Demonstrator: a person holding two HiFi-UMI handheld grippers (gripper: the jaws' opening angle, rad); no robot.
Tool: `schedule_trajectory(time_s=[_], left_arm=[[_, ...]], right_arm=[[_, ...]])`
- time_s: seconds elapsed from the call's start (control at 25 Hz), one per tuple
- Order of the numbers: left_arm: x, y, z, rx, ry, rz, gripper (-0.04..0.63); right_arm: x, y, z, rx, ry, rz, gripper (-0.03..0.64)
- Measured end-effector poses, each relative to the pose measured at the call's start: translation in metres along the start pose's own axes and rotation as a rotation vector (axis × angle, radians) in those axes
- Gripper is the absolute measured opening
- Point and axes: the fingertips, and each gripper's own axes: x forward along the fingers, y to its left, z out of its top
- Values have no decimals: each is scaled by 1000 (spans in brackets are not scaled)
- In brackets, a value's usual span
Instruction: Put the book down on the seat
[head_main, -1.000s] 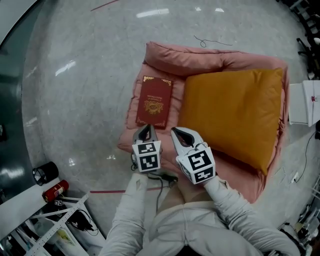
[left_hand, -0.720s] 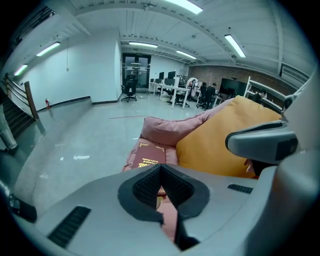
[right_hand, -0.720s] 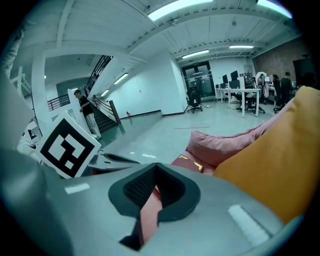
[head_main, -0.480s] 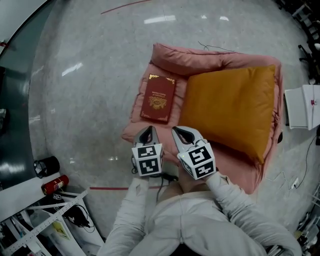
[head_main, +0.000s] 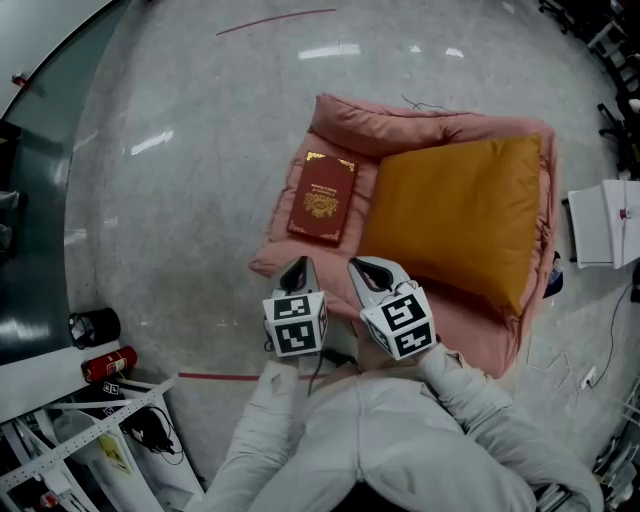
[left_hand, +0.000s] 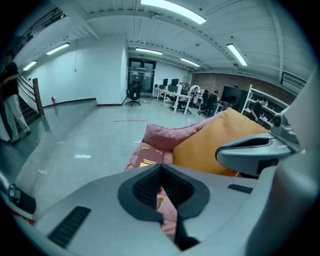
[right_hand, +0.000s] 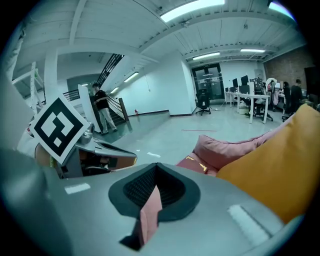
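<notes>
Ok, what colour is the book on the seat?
The book is dark red with gold decoration; head view shows it best.

The left gripper (left_hand: 161, 172), jaws together and empty, faces the book (left_hand: 149, 160) lying flat on the pink seat (left_hand: 162, 136).

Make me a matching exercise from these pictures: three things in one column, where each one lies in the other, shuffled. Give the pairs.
Things:
1. dark red hardcover book with gold emblem
2. orange fabric cushion
3. red cylindrical can

Places:
A. on the grey floor, off the seat
B. flat on the left part of the pink padded seat
C. on the seat's right part

Pairs: 1-B, 2-C, 3-A.
</notes>
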Motion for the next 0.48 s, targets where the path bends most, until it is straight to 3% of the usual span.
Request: schedule_trajectory(time_s=[0.48], left_arm=[[-18, 7, 8, -46, -20, -2, 6]], right_arm=[[-6, 16, 8, -40, -13, 14, -2]])
